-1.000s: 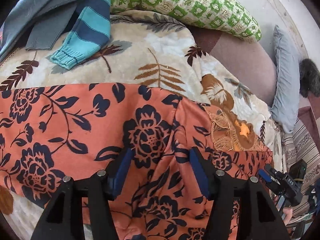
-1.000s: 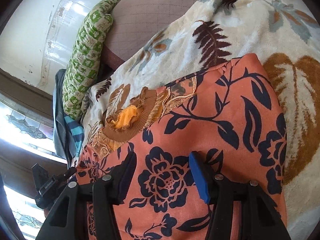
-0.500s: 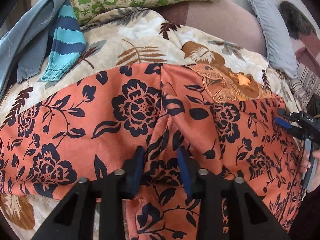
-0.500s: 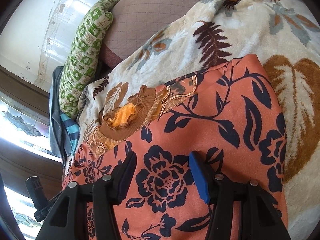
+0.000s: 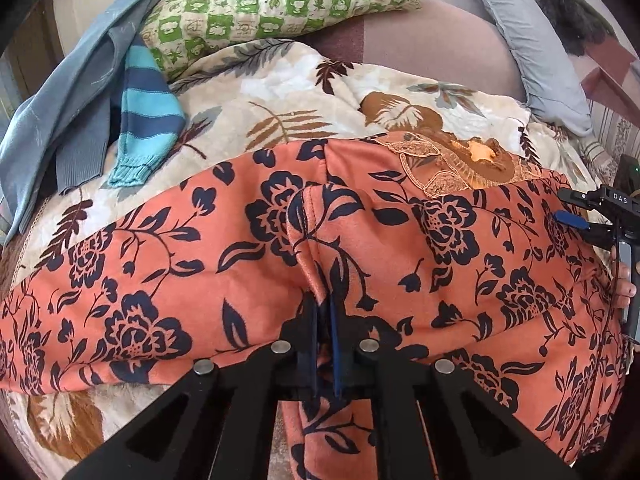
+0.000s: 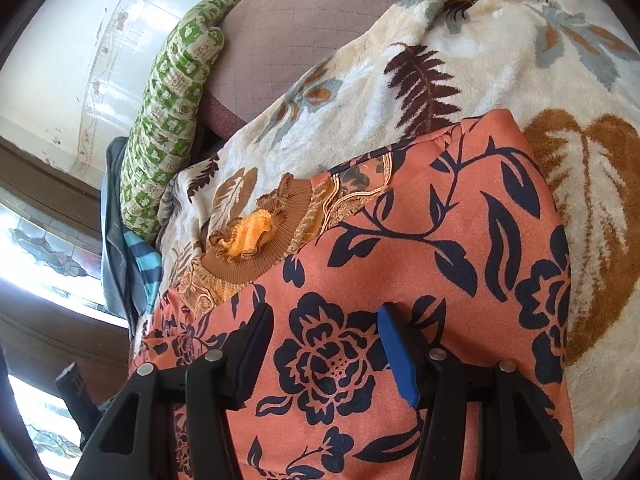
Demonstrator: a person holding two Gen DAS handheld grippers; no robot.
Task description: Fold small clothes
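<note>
The orange floral top (image 5: 440, 248) is spread flat across the leaf-print blanket (image 5: 280, 112) on the bed. The left gripper (image 5: 325, 320) is pinched tight on a raised fold near the middle of it. The right gripper (image 6: 326, 344) sits spread wide over the fabric, holding nothing. A striped sleeve (image 5: 148, 120) lies off to the side.
</note>
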